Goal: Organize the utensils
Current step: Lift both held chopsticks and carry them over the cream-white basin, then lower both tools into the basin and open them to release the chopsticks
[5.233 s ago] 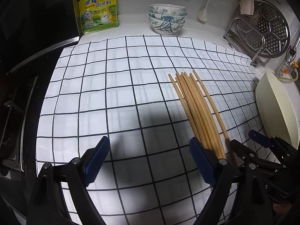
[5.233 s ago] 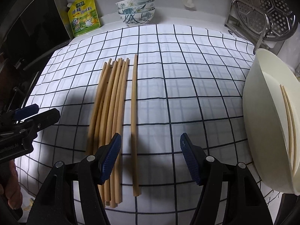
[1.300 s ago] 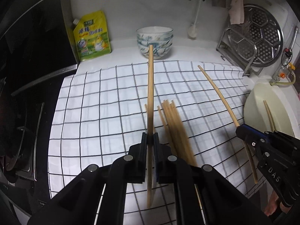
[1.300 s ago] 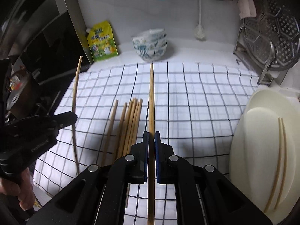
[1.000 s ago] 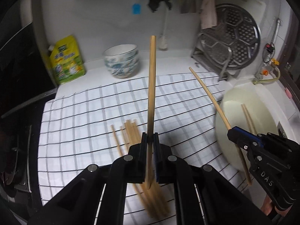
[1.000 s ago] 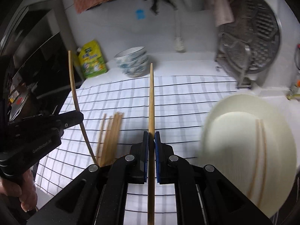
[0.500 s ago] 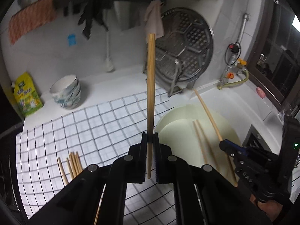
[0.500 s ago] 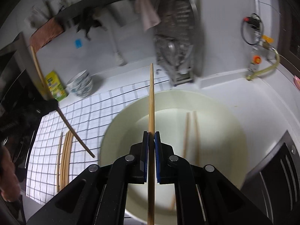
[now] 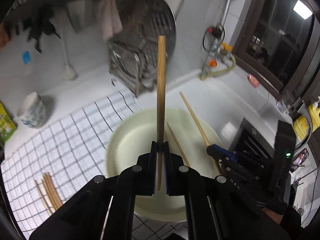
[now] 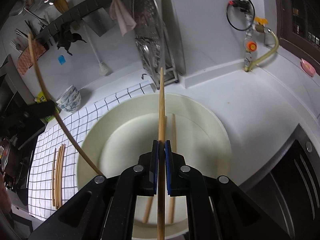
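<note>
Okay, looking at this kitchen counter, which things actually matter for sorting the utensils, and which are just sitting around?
Part of the job:
- wooden chopstick clamped in the left gripper
- wooden chopstick clamped in the right gripper
- round cream basin holding two chopsticks
- loose chopsticks on the checked cloth

Just lying about:
- stacked patterned bowls
- round metal steamer rack
- pink cloth

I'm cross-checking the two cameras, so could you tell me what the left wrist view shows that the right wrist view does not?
Only the left wrist view shows the right gripper from outside, and a yellow bottle. Only the right wrist view shows the wall rack with hanging tools. Both show the cream basin holding two chopsticks, each gripper shut on one chopstick, loose chopsticks on the checked cloth, and stacked bowls.
</note>
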